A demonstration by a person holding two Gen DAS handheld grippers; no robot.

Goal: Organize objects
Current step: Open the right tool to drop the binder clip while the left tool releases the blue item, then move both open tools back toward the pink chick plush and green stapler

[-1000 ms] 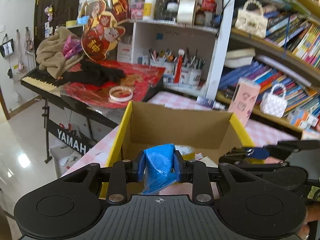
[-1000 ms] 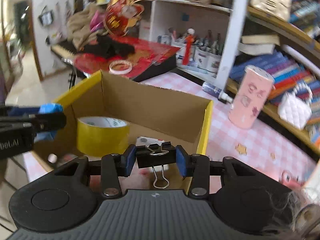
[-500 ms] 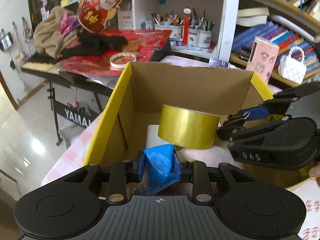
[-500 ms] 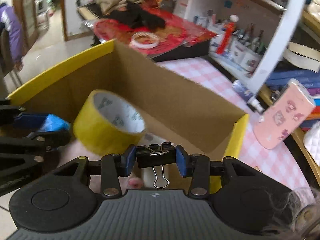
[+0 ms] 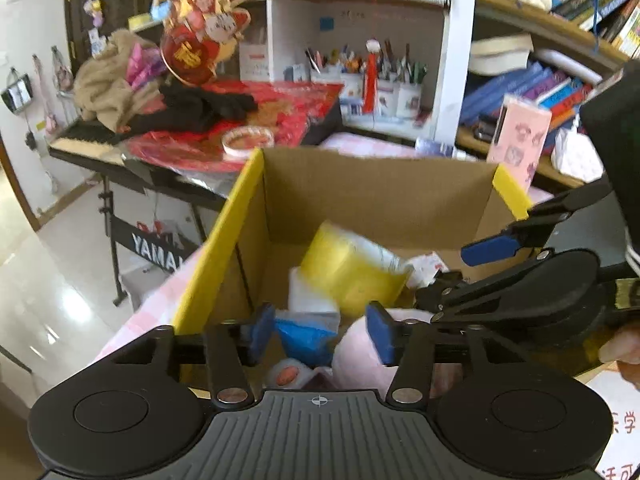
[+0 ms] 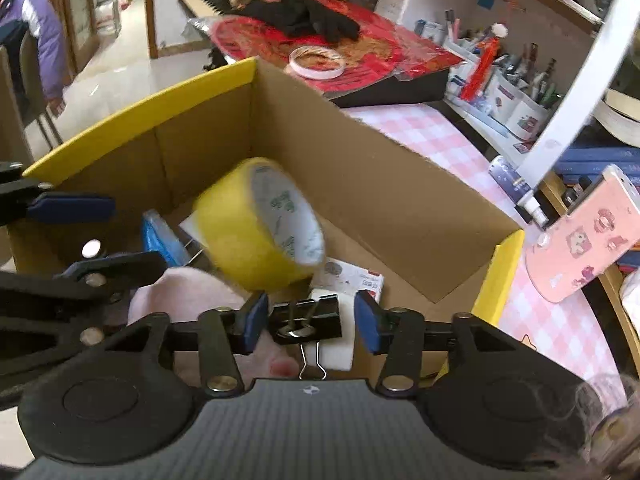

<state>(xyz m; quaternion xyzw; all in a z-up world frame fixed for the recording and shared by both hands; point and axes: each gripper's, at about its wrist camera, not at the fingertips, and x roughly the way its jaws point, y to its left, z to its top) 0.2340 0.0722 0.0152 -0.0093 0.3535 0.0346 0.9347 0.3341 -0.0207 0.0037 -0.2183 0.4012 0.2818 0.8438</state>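
A cardboard box (image 5: 376,196) with yellow flaps holds a blurred yellow tape roll (image 5: 352,276) and a pink plush thing (image 5: 360,352). My left gripper (image 5: 320,334) hangs over the box's near end with its jaws opening. A crumpled blue wrapper (image 5: 304,338) sits loose between the pads. In the right wrist view, my right gripper (image 6: 310,326) is over the box (image 6: 360,168) too, and its jaws are opening. A black binder clip (image 6: 308,322) lies tilted between them, with a gap at the right pad. The tape roll (image 6: 260,224) leans just beyond.
A pink canister (image 6: 580,240) stands on the pink checked tablecloth to the right of the box. Behind it are pen cups (image 5: 384,92) and bookshelves. A white tape ring (image 5: 248,140) lies on a red sheet over a keyboard. A person (image 6: 28,32) sits far left.
Both grippers' jaws have parted, so the blue wrapper and the binder clip are no longer pinched. Both grippers came lower over the box. The yellow tape roll tipped from flat onto its edge.
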